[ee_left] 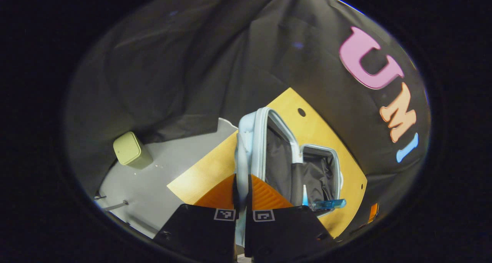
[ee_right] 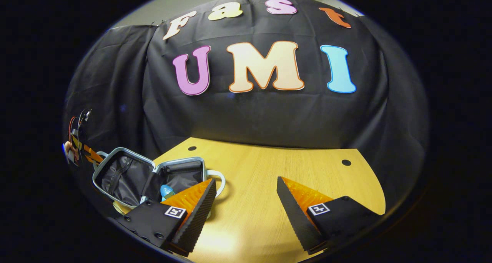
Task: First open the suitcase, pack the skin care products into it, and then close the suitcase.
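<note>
In the left gripper view, your left gripper (ee_left: 242, 201) is clenched on the edge of the suitcase lid (ee_left: 253, 147), both fingers pressed against the pale blue rim that runs up between them. The suitcase (ee_left: 321, 167) lies open on the wooden table (ee_left: 311, 128), its dark lined base just beyond and to the right of your fingers, and a blue skin care bottle (ee_left: 328, 204) rests at its near edge. The packing looks done, so the step in hand is most likely the closing. Keep the grip firm and swing the lid over in an arc about the hinge rather than pushing flat, and check that the bottle sits fully inside the rim before the halves meet. A green bin (ee_left: 131, 150) stands on the floor, well apart.

In the right gripper view, your right gripper (ee_right: 244, 193) is released, fingers spread wide over bare table. The open suitcase (ee_right: 127, 172) sits to its left, partly behind the left finger, with something blue (ee_right: 166, 191) inside it. Bring this hand over to steady the base as the lid comes down.
</note>
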